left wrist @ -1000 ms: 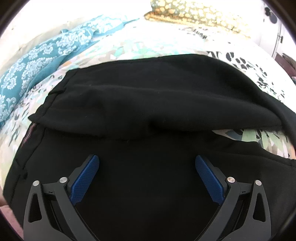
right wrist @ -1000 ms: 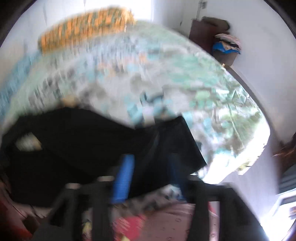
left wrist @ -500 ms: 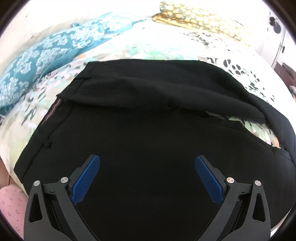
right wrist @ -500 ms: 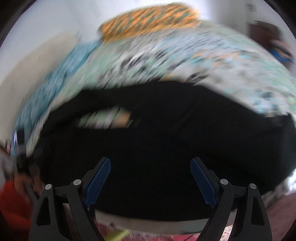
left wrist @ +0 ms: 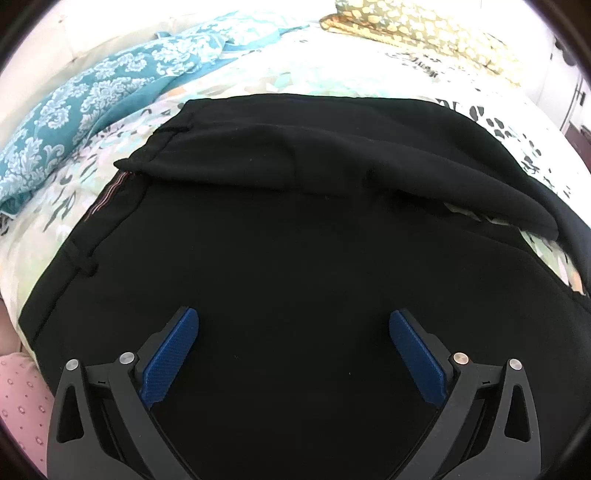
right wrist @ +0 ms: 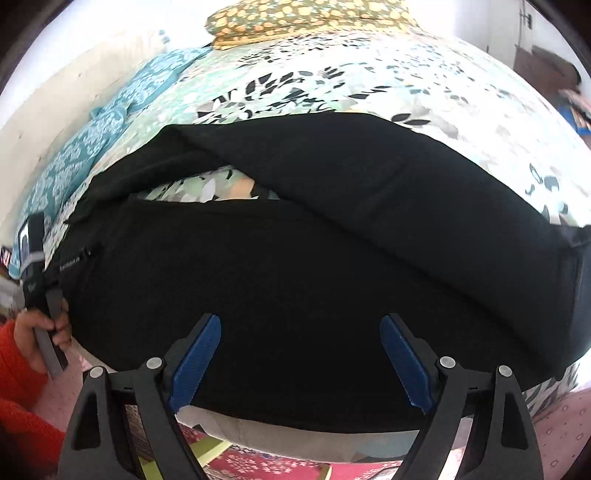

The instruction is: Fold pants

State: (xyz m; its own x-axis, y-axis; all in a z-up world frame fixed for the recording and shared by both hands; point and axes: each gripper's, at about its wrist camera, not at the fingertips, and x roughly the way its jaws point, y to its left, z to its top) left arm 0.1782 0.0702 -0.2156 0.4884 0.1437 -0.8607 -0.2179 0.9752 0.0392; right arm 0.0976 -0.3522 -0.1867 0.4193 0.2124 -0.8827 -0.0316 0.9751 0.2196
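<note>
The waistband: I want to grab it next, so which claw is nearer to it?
Left. The left claw hangs over the pants close to the waistband; the right claw is by the leg end.

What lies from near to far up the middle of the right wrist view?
Open right gripper → black fabric pants → leaf-print bedsheet → yellow-spotted olive pillow.
</note>
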